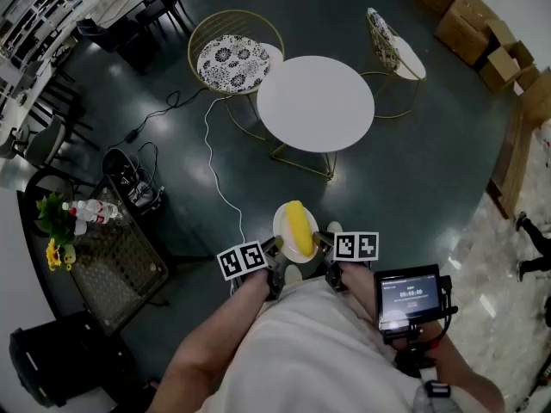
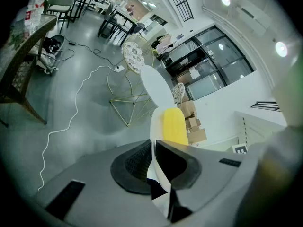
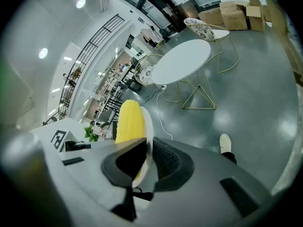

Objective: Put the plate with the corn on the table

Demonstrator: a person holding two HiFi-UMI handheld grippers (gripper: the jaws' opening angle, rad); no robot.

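Observation:
A small white plate [image 1: 284,231] carries a yellow corn cob [image 1: 299,226] and is held in the air close to my body, well short of the round white table [image 1: 316,102]. My left gripper [image 1: 274,249] is shut on the plate's left rim, my right gripper [image 1: 323,243] on its right rim. In the left gripper view the plate edge [image 2: 154,131] runs between the jaws, the corn [image 2: 174,126] above. In the right gripper view the plate rim [image 3: 148,126] is pinched the same way, corn [image 3: 129,122] to its left, table [image 3: 182,60] ahead.
Two gold wire chairs stand behind the table, one patterned seat [image 1: 234,62] at its left, another [image 1: 392,48] at its right. A white cable [image 1: 215,166] trails over the dark floor. A dark side table with bottles and flowers [image 1: 95,239] is at left. Cardboard boxes [image 1: 469,20] sit far right.

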